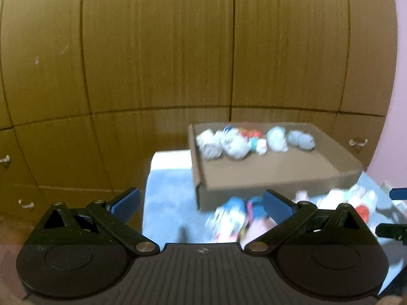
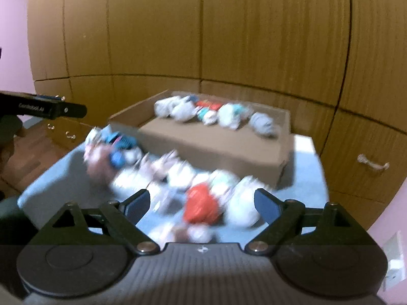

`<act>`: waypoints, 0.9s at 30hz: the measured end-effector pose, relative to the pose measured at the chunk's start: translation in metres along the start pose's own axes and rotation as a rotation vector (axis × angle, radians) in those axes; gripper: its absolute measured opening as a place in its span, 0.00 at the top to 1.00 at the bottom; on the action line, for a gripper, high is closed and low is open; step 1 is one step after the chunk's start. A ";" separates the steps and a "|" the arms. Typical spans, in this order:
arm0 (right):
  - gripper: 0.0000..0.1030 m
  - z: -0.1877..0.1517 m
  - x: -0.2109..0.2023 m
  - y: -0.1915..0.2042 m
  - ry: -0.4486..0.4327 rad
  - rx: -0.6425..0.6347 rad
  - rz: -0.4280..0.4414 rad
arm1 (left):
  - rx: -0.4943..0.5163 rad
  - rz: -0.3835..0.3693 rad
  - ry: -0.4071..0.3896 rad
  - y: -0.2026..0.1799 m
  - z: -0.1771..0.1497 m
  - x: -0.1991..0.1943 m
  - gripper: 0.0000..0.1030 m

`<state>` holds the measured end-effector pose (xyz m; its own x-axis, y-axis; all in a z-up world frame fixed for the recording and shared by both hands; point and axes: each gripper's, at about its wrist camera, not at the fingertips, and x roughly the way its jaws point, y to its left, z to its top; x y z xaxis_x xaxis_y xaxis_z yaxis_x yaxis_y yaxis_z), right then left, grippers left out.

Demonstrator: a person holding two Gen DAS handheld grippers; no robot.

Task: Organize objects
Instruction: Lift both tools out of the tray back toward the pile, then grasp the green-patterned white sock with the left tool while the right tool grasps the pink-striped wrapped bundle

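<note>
a home bedroom: wooden wardrobe doors (image 1: 157, 50), pink wall (image 2: 12, 12), blue-covered bed (image 1: 168, 203).

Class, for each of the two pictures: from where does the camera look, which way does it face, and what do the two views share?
Left wrist view: sits on the left gripper, looks forward and slightly down past its open fingers at the cardboard box and the wooden cabinets; the right gripper's tips show at the right edge.
Right wrist view: sits on the right gripper, looks over the loose pile of rolled cloth items toward the box; the left gripper shows at the left edge.
Shared: the box, the row of bundles in it, the pile, the cabinets.
</note>
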<state>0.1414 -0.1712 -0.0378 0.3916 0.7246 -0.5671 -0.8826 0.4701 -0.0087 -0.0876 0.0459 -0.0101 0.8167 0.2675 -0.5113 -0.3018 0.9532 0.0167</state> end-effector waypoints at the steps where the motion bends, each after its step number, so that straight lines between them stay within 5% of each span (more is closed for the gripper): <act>1: 0.16 -0.007 0.002 0.005 -0.002 0.007 -0.009 | 0.006 -0.013 -0.002 0.005 -0.008 -0.005 0.01; 14: 0.23 -0.035 0.026 0.019 -0.030 0.014 -0.080 | 0.193 -0.105 0.031 0.011 -0.044 0.037 0.09; 27: 0.43 -0.045 0.026 0.026 -0.047 0.011 -0.088 | 0.220 -0.186 0.073 0.004 -0.046 0.055 0.21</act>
<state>0.1170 -0.1622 -0.0897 0.4797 0.7031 -0.5249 -0.8413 0.5385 -0.0475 -0.0664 0.0584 -0.0780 0.8080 0.0818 -0.5835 -0.0295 0.9947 0.0986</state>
